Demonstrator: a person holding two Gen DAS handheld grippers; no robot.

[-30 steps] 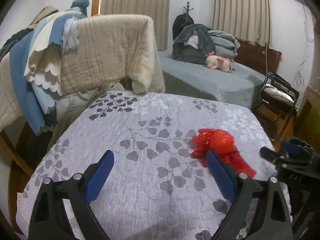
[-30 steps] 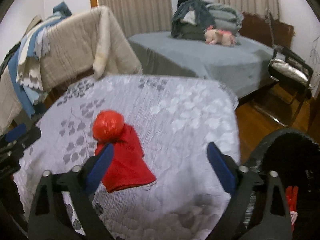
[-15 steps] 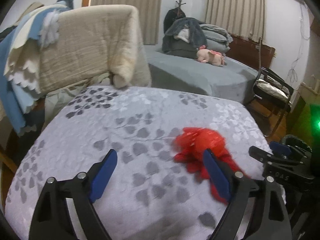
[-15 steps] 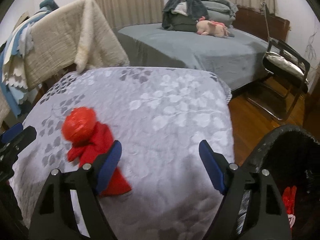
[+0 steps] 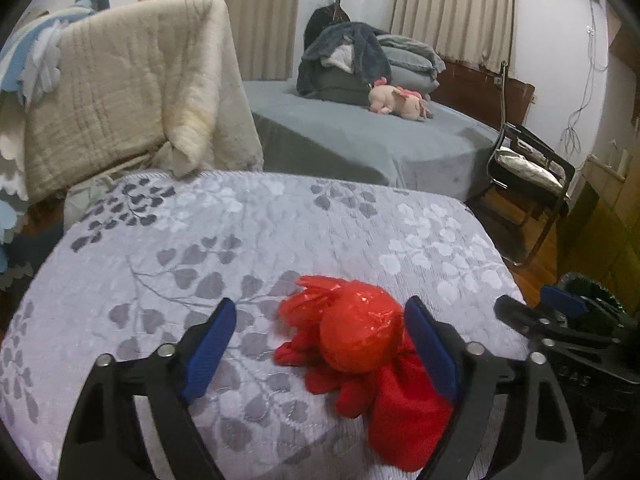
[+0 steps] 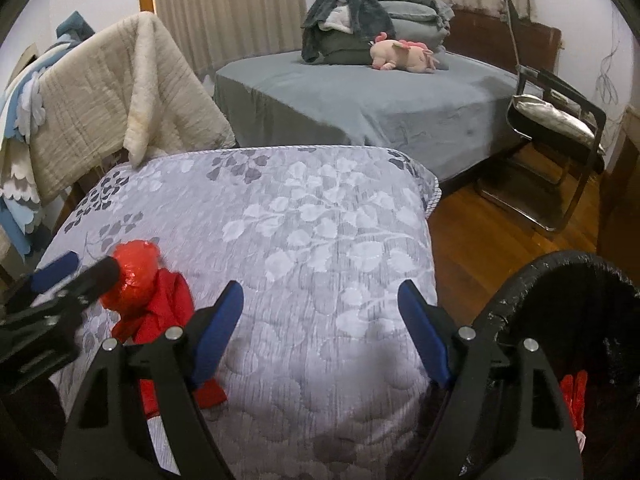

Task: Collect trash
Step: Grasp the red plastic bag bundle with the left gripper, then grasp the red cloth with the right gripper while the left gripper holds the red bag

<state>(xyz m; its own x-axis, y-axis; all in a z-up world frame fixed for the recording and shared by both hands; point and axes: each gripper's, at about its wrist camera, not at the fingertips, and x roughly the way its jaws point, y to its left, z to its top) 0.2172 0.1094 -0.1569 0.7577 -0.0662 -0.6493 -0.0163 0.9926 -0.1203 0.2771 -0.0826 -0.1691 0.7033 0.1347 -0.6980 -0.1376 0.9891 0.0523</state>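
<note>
Your left gripper (image 5: 320,348) – jaws closing, not yet gripping – brackets the red trash ball (image 5: 360,334), lower centre-right; right gripper (image 6: 320,332) spread, empty.

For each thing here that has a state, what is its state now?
Left tongs: open, jaws just been closing, around the red plastic ball.
Right tongs: open, nothing between them.
Red plastic ball: crumpled, lying on the quilt.
Red cloth: lying on the quilt beside the ball.
Black bin: open, red trash inside.
</note>
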